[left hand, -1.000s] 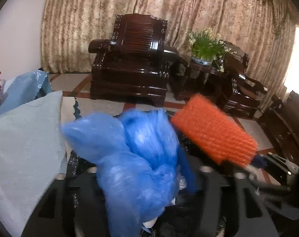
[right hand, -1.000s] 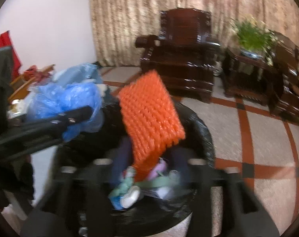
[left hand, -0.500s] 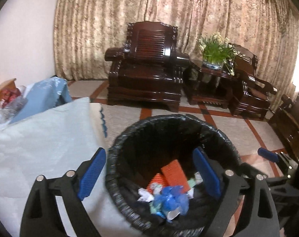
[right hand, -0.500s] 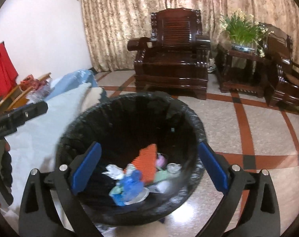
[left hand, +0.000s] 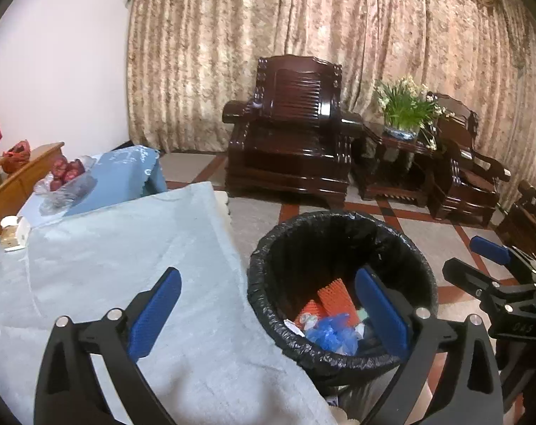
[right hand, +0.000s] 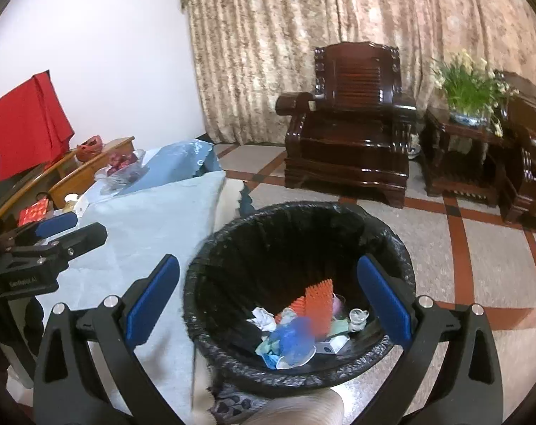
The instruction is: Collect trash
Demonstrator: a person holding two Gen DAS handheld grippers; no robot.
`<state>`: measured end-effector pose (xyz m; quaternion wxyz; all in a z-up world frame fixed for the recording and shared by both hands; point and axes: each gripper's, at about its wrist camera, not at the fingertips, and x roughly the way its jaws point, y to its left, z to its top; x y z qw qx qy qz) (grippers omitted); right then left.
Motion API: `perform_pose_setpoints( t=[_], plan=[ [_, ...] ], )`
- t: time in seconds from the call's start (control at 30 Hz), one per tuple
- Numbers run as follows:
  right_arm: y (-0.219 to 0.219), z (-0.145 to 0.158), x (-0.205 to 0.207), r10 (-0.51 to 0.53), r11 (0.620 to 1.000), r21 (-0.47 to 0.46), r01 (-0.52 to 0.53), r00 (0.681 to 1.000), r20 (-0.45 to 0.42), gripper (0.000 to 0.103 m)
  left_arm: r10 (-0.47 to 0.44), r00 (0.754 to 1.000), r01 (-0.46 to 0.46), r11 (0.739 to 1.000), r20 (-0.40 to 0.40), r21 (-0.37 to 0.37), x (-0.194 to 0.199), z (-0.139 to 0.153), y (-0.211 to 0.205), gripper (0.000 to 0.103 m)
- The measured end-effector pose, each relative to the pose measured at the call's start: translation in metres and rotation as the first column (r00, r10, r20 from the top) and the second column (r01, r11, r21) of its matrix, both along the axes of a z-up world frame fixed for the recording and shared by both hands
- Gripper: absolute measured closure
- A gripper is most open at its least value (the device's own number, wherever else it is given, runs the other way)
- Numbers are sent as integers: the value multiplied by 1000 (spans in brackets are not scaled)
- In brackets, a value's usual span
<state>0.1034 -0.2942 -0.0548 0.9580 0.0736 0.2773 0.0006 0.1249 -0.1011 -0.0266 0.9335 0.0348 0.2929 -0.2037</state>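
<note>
— Between the spread fingers of the right gripper, what is lying down there?

— Trash, resting at the bottom of the black-lined bin: an orange spiky mat, a blue plastic bag, some crumpled white paper. Nothing is sitting between the pads themselves; both fingers are standing wide apart and holding nothing.

— And the left gripper?

— Its fingers are also standing well apart and empty. Its right finger is hanging over the bin's mouth, its left finger over the pale blue tablecloth. The same orange mat and blue bag are showing just inside its right finger.

— So which step is this?

— I am judging it as the end of a drop-off: both loads are lying in the bin, and neither gripper is carrying anything.

— What is the next move asking for?

— Probably turning away from the bin toward the table beyond the left finger, and looking for more rubbish. I am not seeing any obvious scrap on the cloth from here; the bowl of red fruit farther off is not looking like trash.
</note>
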Motion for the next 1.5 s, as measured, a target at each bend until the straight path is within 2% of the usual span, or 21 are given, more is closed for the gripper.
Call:
perform_pose_setpoints(
  t=[0.53,1.0,1.5],
  plan=[
    [36,51,-13,74,997,-34,-72,996,59,5,45,998,-43,999,51,-31,-29,38,23,6],
    [52,60,-11,95,994,-61,-91,993,68,5,79,993,-76,996,91,-37,-40,48,37,6],
    [58,61,-10,102,993,-68,-97,992,71,5,91,992,-87,995,93,-43,-41,51,42,6]
  ],
)
